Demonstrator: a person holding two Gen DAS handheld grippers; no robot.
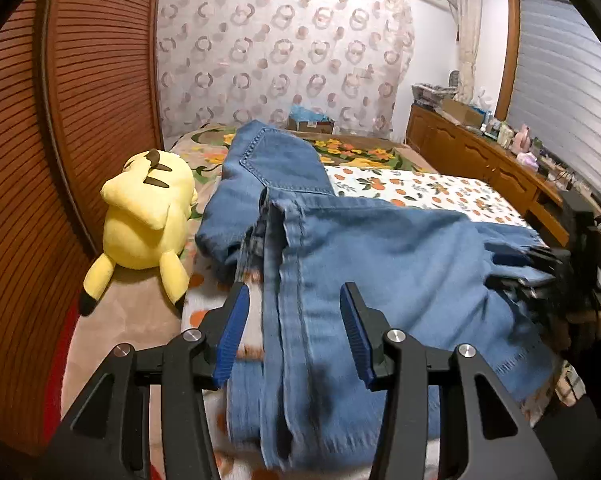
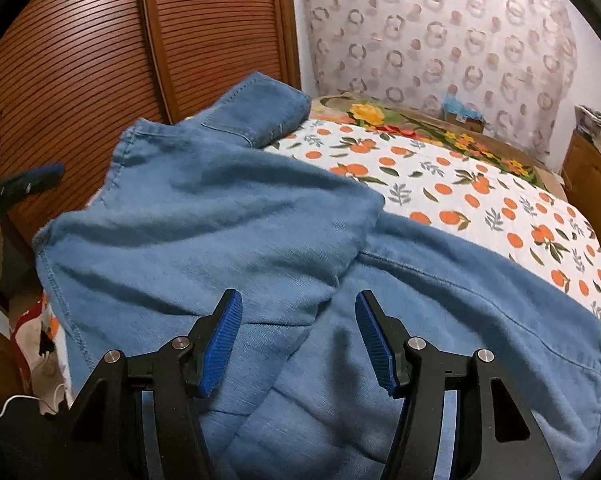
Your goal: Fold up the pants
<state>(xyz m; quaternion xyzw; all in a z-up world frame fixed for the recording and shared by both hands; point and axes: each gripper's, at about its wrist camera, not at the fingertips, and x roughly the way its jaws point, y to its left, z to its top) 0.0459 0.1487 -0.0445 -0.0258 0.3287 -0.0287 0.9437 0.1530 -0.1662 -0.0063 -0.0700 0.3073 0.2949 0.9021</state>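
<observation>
The pants [image 1: 380, 264] lie on the bed [image 2: 480, 184], right of the yellow plush [image 1: 148, 208], part-folded, with one section doubled over the rest. The left hand-held gripper [image 1: 292, 332] and right hand-held gripper [image 2: 298, 336] both gape wide over the denim, holding nothing. Likely next: pinch an edge and carry it across. The cloth is soft blue denim, rumpled, with stitched hems.

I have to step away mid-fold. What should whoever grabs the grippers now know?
Left gripper: open, holding nothing, over the jeans.
Right gripper: open, holding nothing, over the jeans.
Jeans lie on the orange-print sheet on the bed, bunched, one part flopped over the rest; a plush sits to their left.
Done: a rough first fold at most.
Left: smooth the cloth, align the legs, finish folding.
</observation>
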